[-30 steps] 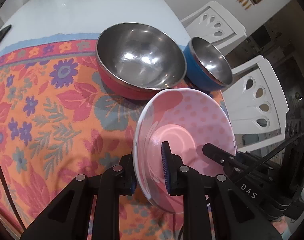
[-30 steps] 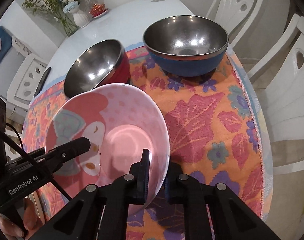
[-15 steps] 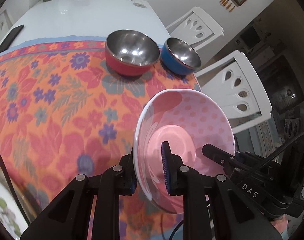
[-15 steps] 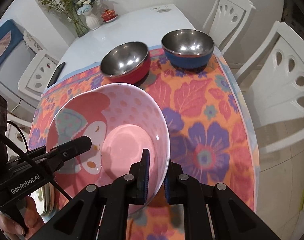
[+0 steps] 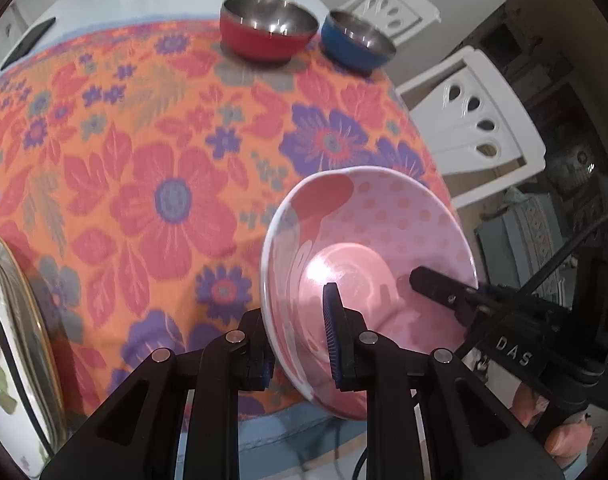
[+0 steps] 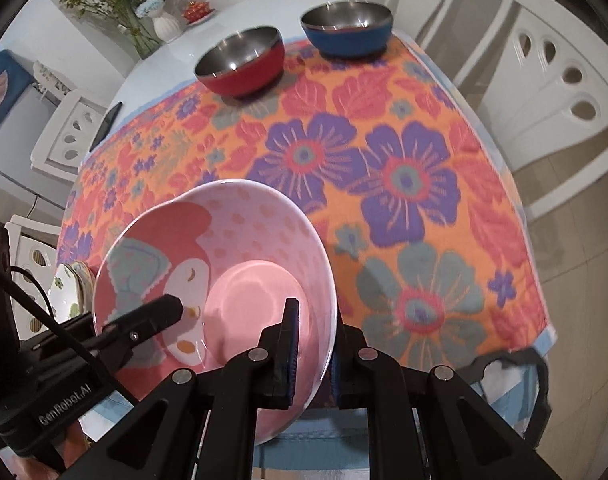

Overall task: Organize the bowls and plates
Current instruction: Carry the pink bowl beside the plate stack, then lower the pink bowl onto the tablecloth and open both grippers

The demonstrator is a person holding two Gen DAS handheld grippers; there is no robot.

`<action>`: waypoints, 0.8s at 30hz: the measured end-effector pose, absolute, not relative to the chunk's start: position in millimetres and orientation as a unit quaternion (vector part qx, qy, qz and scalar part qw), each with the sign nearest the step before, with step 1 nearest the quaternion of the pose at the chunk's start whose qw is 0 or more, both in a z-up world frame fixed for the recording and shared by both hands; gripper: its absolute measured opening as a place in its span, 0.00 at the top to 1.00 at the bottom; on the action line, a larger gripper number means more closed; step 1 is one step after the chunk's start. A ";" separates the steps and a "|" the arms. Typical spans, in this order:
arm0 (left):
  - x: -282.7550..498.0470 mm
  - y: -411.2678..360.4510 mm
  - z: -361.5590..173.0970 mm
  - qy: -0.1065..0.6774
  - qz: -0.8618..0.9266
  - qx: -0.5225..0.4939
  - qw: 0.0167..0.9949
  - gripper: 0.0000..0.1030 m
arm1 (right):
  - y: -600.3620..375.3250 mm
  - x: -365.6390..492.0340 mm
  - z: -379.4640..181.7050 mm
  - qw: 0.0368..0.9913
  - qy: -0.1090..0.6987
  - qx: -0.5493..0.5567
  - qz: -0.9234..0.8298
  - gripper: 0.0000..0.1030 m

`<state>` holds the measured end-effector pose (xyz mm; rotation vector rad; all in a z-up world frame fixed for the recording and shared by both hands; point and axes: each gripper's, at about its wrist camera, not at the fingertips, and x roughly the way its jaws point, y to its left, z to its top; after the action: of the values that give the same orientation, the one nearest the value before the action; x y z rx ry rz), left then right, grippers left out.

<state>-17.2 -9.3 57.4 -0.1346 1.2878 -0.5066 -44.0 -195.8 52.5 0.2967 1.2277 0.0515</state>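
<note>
A pink bowl (image 5: 367,240) (image 6: 232,240) with a cartoon figure inside hangs tilted over the near edge of the flowered tablecloth (image 5: 164,160). My left gripper (image 5: 300,344) is shut on its left rim. My right gripper (image 6: 313,356) is shut on the opposite rim. Each view shows the other gripper's finger reaching into the bowl. A red steel bowl (image 5: 268,32) (image 6: 244,60) and a blue steel bowl (image 5: 355,44) (image 6: 347,28) stand side by side at the far end of the cloth.
A stack of gold-rimmed patterned plates (image 5: 20,320) (image 6: 70,284) sits at the near left. White chairs (image 5: 475,120) (image 6: 551,80) line the table's right side. A dark phone (image 5: 28,44) and a vase of flowers (image 6: 164,28) are on the bare white tabletop beyond.
Both grippers have carried the pink bowl back from the steel bowls toward the table's near edge. The steel bowls now look small and far, and the plate stack has come into view.
</note>
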 end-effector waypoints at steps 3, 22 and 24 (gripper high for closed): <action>-21.8 -8.0 48.9 0.601 -0.232 -0.061 0.763 0.83 | -196.1 -46.0 44.0 0.802 0.579 0.145 0.021 0.88; -38.7 20.9 75.5 0.577 -0.233 -0.062 0.780 0.82 | -213.5 -79.9 68.2 0.812 0.557 0.174 -0.003 0.88; -43.8 22.7 81.2 0.573 -0.236 -0.061 0.783 0.82 | -212.5 -85.0 72.8 0.813 0.556 0.175 -0.001 0.88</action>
<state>-43.8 22.7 81.2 -0.1322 1.2361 -0.5096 -85.0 -212.5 72.8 0.3745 1.1863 -0.0023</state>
